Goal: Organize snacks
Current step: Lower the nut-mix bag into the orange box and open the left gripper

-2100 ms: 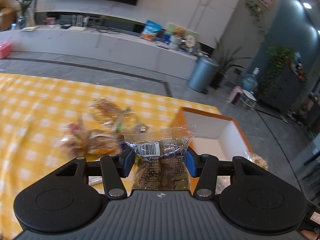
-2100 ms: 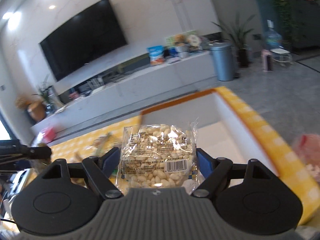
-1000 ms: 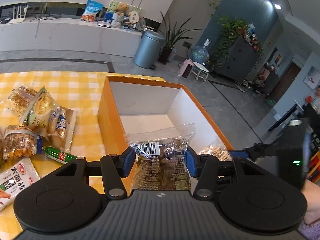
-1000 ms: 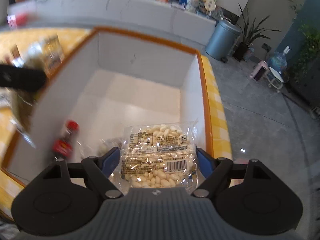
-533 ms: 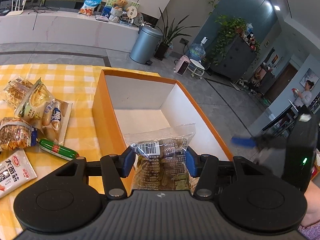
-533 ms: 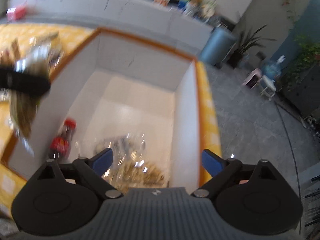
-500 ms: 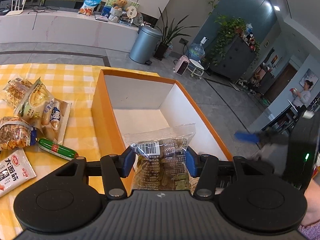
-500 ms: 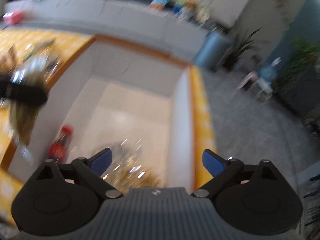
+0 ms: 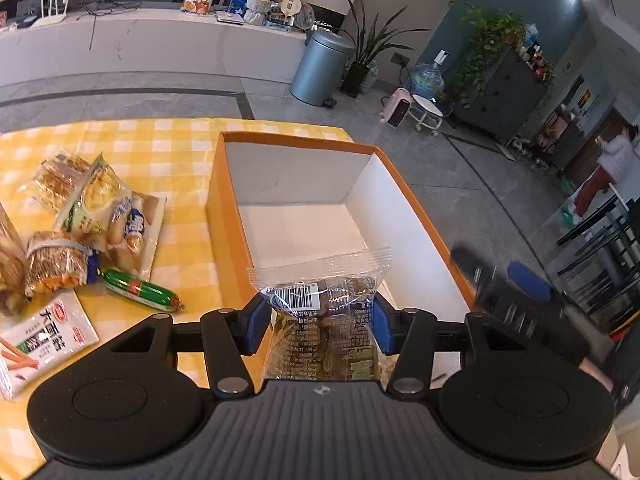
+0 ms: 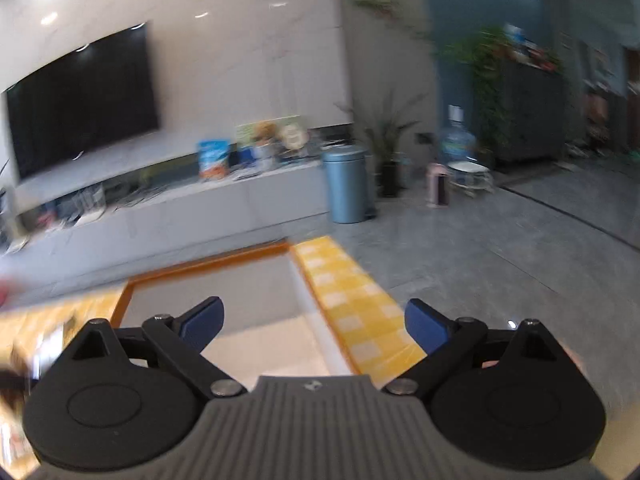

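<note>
left gripper (image 9: 320, 320) clamps a clear snack packet (image 9: 324, 320) over the orange box (image 9: 224, 216); loose snacks (image 9: 88, 232) lie beside it. right gripper (image 10: 314, 324), possibly beyond the rim, gapes empty.

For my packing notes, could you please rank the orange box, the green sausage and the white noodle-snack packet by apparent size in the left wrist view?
1. orange box
2. white noodle-snack packet, though nearness to the camera flatters it
3. green sausage

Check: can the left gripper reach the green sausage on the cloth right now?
Probably not yet: the left gripper is shut on a biscuit packet. The green sausage lies uncovered beside the orange box.
</note>
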